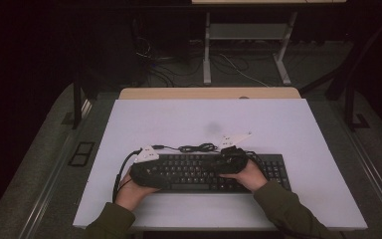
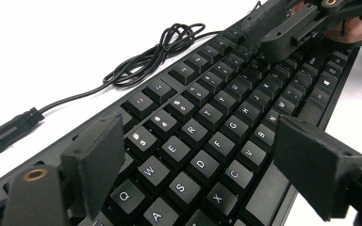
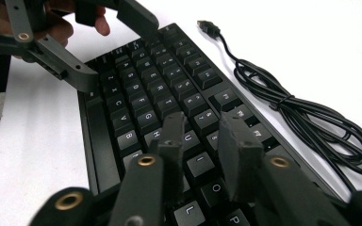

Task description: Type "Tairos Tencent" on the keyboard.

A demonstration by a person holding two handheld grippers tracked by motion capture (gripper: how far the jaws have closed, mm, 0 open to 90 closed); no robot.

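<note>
Fingers of the left gripper [image 2: 202,160] stand wide apart, straddling the left end of the keyboard [image 1: 214,172] across its short way, one finger [image 2: 99,160] over the number row at the back edge, the other [image 2: 313,167] off the front edge by the space bar; nothing is clamped between them. On the right gripper [image 3: 207,150] the fingers stand much closer, with a narrow gap, tips just above or touching the keys around U and I; whether they press a key I cannot tell. The keyboard's long axis runs from one gripper to the other, so each hand is nearest its own end. Beyond the back edge, away from both sets of fingers, the coiled cable [image 1: 199,148] and its plug [image 3: 208,26] lie loose on the white surface [image 1: 298,124]. As I judge it, lifting would need the right fingers opened to span the body.
</note>
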